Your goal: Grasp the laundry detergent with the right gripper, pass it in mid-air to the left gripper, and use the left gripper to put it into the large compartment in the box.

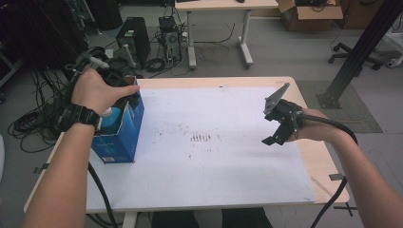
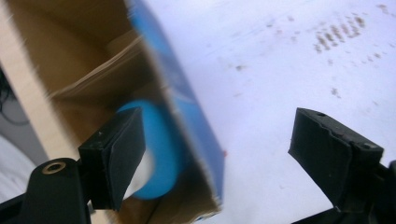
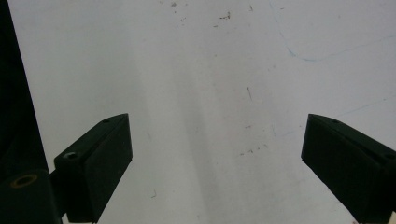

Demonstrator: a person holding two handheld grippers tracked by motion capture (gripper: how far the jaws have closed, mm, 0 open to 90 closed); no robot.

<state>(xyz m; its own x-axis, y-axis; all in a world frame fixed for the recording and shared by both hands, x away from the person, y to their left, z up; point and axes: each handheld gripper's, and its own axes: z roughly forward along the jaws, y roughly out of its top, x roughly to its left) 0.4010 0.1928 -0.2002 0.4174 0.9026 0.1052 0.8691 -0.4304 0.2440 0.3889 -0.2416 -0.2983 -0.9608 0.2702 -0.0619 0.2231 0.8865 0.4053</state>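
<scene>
One blue carton stood open-topped near the left edge of the worktop, on the single white sheet that covered most of it. Inside the carton lay one blue-capped bottle, its cap showing at the mouth in the high view. In the left gripper view the same bottle sat deep against the brown inner wall of the carton, partly hidden behind one jaw of the tool.

Two tools were in use, one per hand. The left tool hovered over the carton's open top, the left hand wrapped round it from above, wrist bent down, forearm reaching in from the lower left. Its jaws stood apart and held nothing: one hung over the carton's inside, the other over the bare sheet, so they straddled the carton's blue side wall without pressing it.

The right tool was held above the right part of the sheet, well apart from the carton, pointing down and towards the middle, with the right hand behind it. Its jaws were wide apart and empty above the sheet.
</scene>
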